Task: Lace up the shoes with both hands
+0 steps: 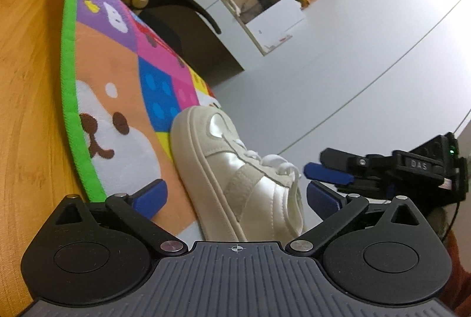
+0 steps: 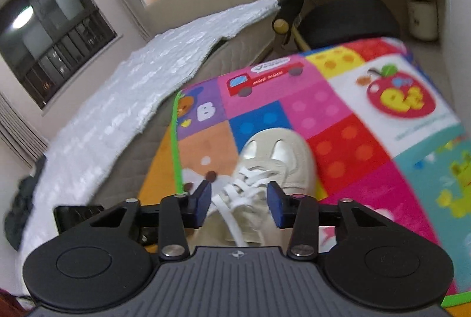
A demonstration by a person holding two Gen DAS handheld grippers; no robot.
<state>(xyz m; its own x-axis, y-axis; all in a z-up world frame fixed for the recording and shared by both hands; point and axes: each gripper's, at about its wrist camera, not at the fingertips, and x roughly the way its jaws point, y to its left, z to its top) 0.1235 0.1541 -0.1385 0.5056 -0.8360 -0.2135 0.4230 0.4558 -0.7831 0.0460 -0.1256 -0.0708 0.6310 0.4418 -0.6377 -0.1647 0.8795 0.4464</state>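
A cream sneaker with white laces lies on a colourful play mat. My left gripper is open wide, and the shoe's heel end sits between its blue pads without touching them. In the left wrist view my right gripper hovers just right of the lace knot. In the right wrist view the sneaker points away, and a loose white lace runs toward the camera between the fingers of my right gripper. These stand part-way apart, and the pads do not press on the lace.
The play mat covers an orange wooden tabletop. A black office chair stands beyond the table, and a white quilted bed cover lies to the left. A dark flat object sits near the table edge. Grey floor lies beyond.
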